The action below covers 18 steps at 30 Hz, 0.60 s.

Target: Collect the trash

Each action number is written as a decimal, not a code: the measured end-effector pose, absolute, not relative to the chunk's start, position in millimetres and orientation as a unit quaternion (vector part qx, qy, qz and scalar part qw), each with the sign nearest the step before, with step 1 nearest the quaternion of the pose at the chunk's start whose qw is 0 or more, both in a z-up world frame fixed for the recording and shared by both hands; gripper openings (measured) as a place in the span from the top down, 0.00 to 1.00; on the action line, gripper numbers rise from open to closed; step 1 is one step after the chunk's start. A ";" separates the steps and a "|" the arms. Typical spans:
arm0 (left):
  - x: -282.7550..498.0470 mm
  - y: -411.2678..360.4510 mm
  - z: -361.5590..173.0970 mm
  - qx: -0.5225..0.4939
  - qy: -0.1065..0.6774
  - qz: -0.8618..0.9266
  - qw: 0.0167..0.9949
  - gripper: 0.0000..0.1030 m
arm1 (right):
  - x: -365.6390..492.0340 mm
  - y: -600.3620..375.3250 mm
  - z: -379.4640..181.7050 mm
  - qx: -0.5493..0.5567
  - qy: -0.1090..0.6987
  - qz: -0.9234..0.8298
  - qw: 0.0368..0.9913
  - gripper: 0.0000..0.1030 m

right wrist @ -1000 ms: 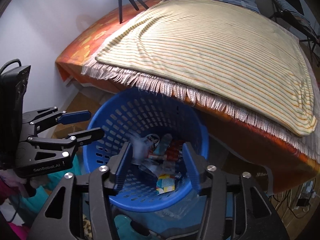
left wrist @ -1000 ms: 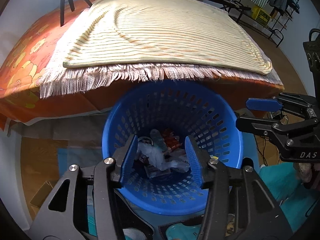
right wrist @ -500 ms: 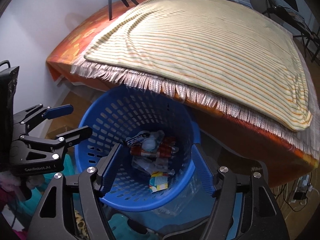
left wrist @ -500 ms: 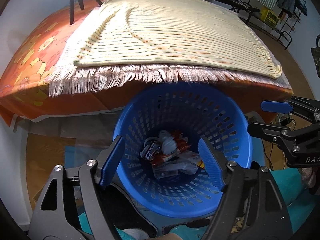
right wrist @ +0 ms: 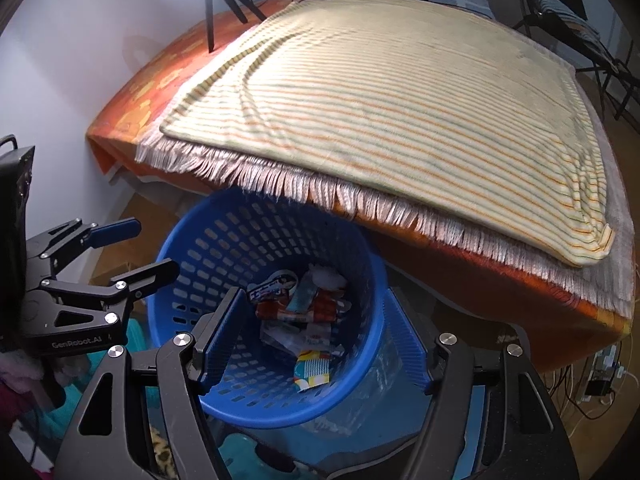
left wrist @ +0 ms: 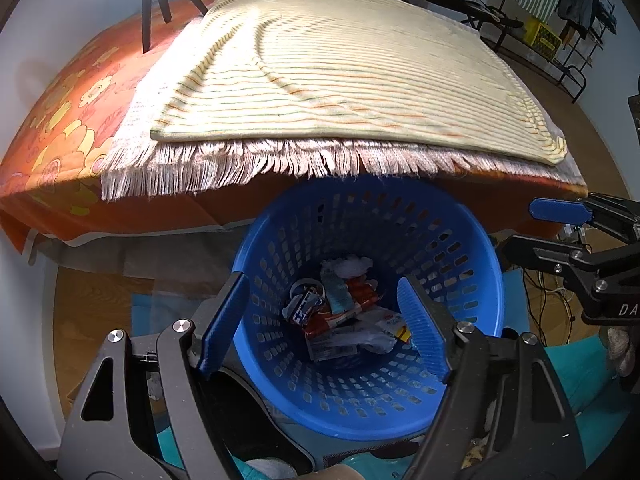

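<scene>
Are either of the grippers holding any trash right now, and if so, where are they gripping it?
Nothing is held. The left gripper and right gripper are both open and empty above the blue basket, where the trash lies.

A round blue basket [left wrist: 472,264] with slotted walls is seen standing upright on the floor, its far rim tucked just under the fringe at the bed's edge. Trash [left wrist: 344,316] is heaped at its bottom: crumpled white tissue [right wrist: 329,278], red-and-white wrappers [right wrist: 298,312], a pale blue packet, clear plastic and a small yellow-and-red wrapper [right wrist: 313,370], all overlapping loosely.
</scene>
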<state>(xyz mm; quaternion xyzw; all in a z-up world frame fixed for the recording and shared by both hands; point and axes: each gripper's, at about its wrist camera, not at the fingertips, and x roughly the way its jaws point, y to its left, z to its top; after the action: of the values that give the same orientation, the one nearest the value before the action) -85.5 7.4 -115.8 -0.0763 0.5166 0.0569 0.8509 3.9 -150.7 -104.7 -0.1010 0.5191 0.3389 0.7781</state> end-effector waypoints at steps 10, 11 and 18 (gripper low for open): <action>-74.6 6.8 -102.9 -0.069 0.505 0.064 0.858 0.22 | 16.7 -158.6 -88.3 -0.079 0.494 0.330 0.800 0.32; -72.8 8.1 -98.8 -0.069 0.499 0.066 0.861 0.22 | 18.8 -160.1 -85.8 -0.075 0.491 0.329 0.803 0.32; -59.4 15.8 -71.3 -0.070 0.461 0.081 0.881 0.20 | 34.0 -171.5 -64.0 -0.045 0.465 0.323 0.823 0.32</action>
<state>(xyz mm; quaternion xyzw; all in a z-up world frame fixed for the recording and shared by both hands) -59.4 15.8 -71.3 -0.0701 0.4607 0.0811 0.8811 34.0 -171.5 -64.0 -0.0453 0.4653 0.3227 0.8230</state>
